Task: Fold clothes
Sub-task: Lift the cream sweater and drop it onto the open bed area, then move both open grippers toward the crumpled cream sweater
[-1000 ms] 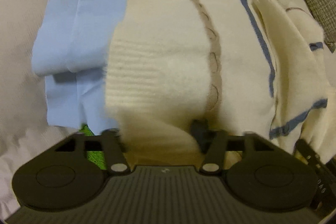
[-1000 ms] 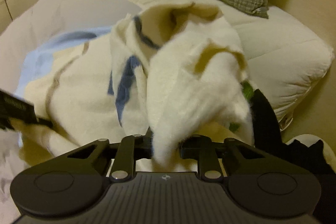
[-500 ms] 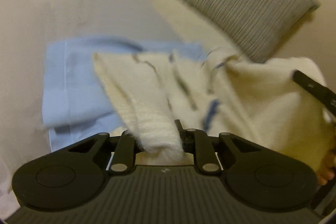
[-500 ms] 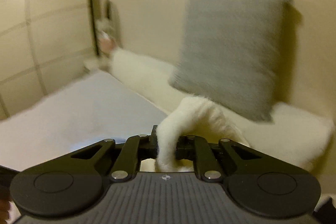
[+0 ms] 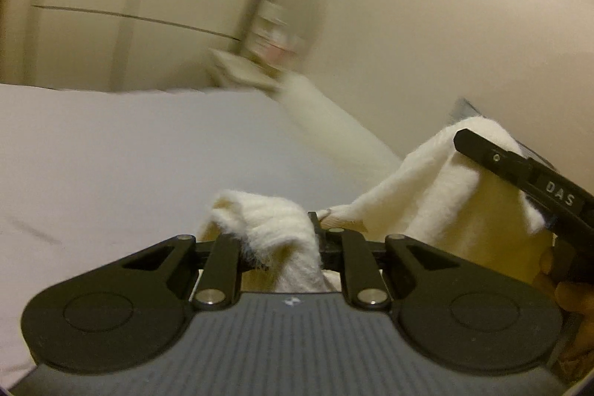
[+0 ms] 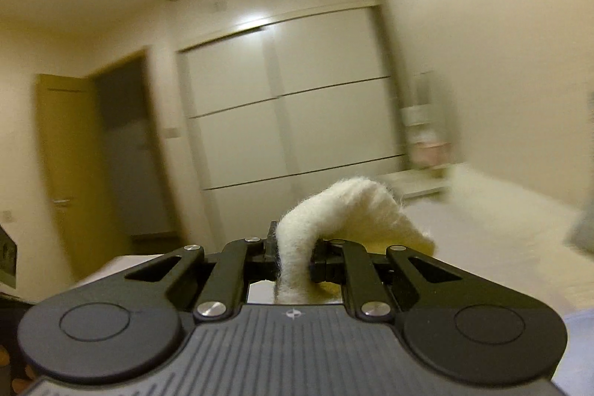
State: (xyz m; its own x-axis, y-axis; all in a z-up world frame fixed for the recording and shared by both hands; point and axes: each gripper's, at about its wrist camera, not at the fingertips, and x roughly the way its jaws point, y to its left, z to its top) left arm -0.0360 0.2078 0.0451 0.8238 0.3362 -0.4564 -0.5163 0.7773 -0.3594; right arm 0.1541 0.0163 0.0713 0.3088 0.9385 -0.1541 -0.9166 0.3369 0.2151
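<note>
Where the right wrist view looks out across the room, a tall white wardrobe (image 6: 289, 106) with sliding doors fills the far wall, and a wooden door (image 6: 63, 166) stands open to its left. In the left wrist view the pale bed (image 5: 130, 154) spreads wide below a blurred bedside shelf (image 5: 271, 36).

The cream sweater (image 5: 427, 188) is held up above the bed between the two tools — one fold of it hangs in each. The left gripper (image 5: 276, 240) has its fingers closed on a fuzzy bunch of the knit, which bulges out over the fingertips. The right gripper (image 6: 295, 253) is clamped on another thick edge of the same sweater (image 6: 334, 210), the cloth curling up and over to the right.

At the right edge of the left wrist view the other tool shows as a black bar lettered "DAS" (image 5: 557, 197), the sweater draped under it — and a hand (image 5: 568, 288) shows just below, partly cut off by the frame.
</note>
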